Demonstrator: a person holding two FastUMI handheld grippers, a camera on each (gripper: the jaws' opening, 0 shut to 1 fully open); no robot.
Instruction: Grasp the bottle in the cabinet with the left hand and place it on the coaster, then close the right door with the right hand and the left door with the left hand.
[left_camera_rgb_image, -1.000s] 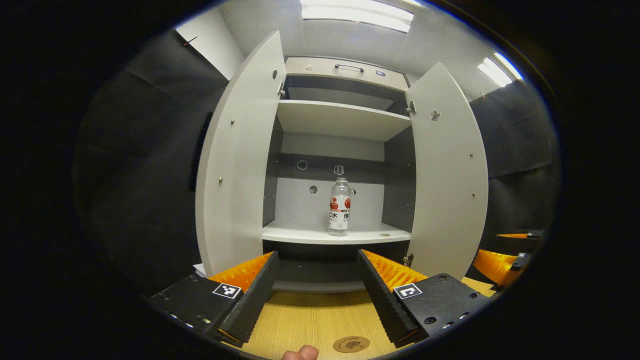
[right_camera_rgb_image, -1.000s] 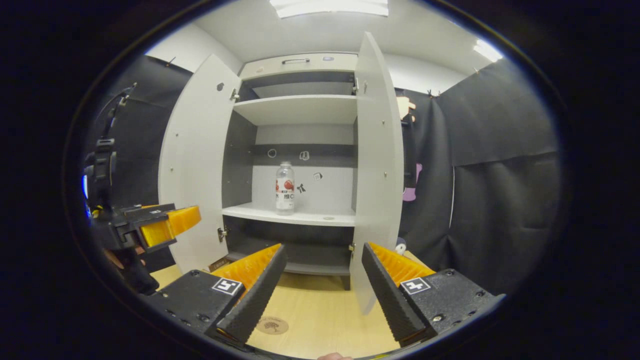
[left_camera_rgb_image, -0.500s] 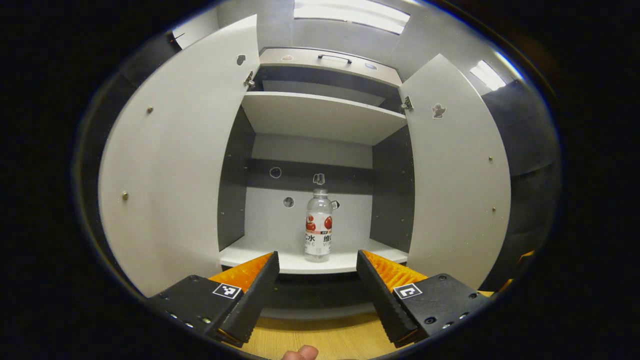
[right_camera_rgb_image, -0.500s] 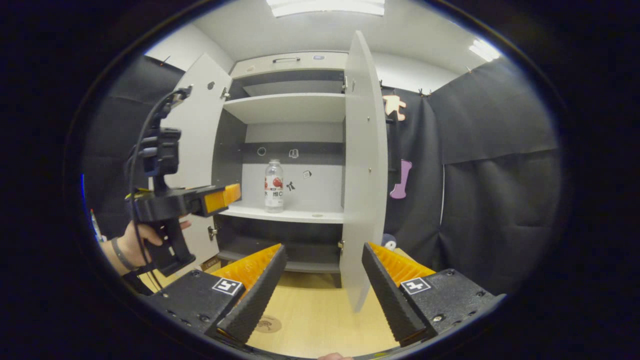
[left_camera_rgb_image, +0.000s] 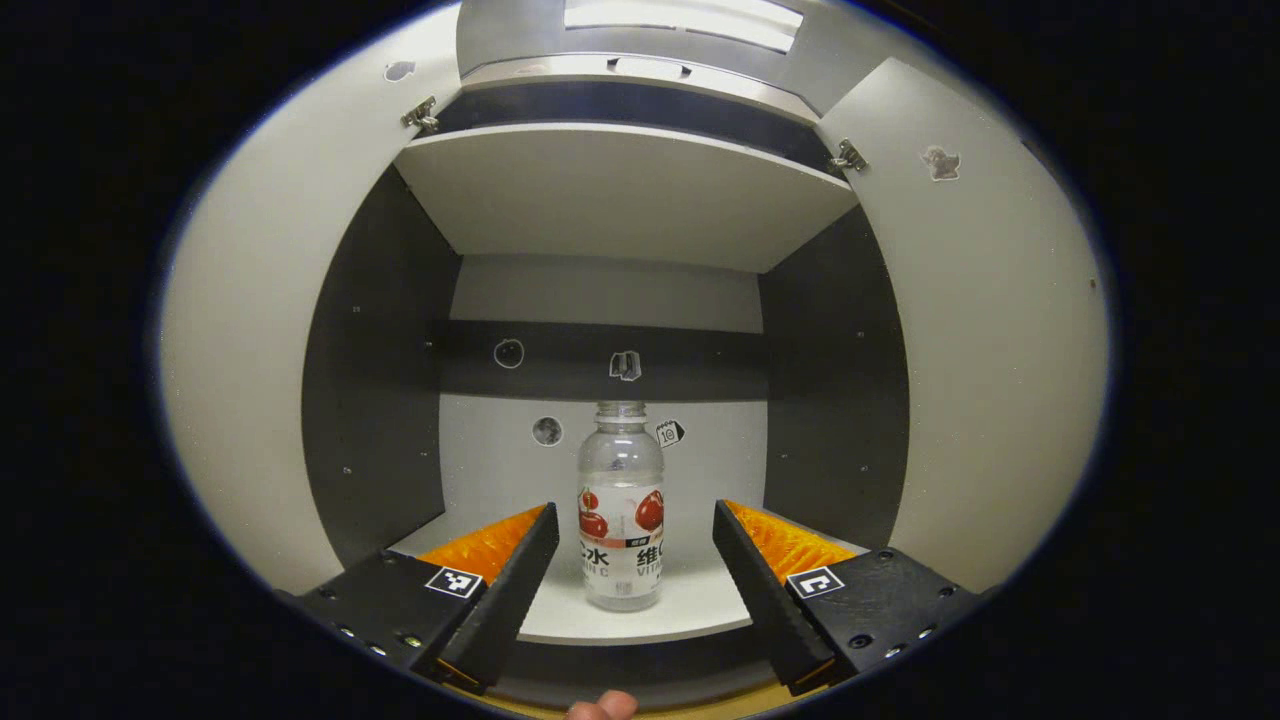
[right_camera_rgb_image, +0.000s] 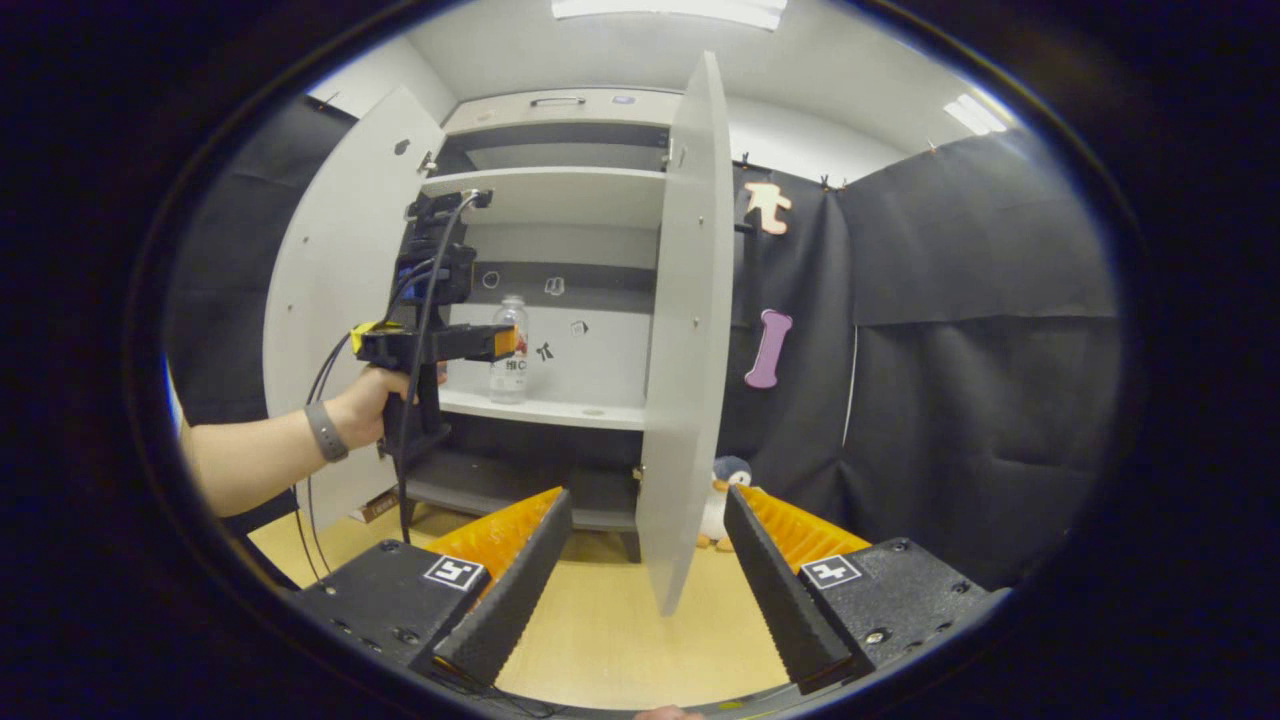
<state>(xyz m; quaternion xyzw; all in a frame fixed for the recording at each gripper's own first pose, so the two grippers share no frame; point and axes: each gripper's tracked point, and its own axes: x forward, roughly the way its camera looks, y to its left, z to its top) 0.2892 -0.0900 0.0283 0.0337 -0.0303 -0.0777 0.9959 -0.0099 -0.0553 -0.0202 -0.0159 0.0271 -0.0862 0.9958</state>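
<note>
Left hand-held gripper (left_camera_rgb_image: 630, 560): I have its fingers spread wide, level with the lower shelf, one on either side of the bottle and clear of it.
Bottle (left_camera_rgb_image: 621, 535): I see it upright on the cabinet's lower shelf (left_camera_rgb_image: 700, 605), near the front edge, uncapped as far as I can tell, red-and-white label facing me.
Left door (left_camera_rgb_image: 250, 380): swung open, as is the right door (left_camera_rgb_image: 1000, 380).
Right hand-held gripper (right_camera_rgb_image: 645, 570): I hold it spread and empty above the table (right_camera_rgb_image: 620, 640), facing the edge of the right door (right_camera_rgb_image: 680, 340).
Across from there: the left hand-held gripper (right_camera_rgb_image: 505, 342), gripped by a hand (right_camera_rgb_image: 375, 405), points into the cabinet, its tip just beside the bottle (right_camera_rgb_image: 509, 350).
Floor by the cloth: a small penguin toy (right_camera_rgb_image: 718, 500).
</note>
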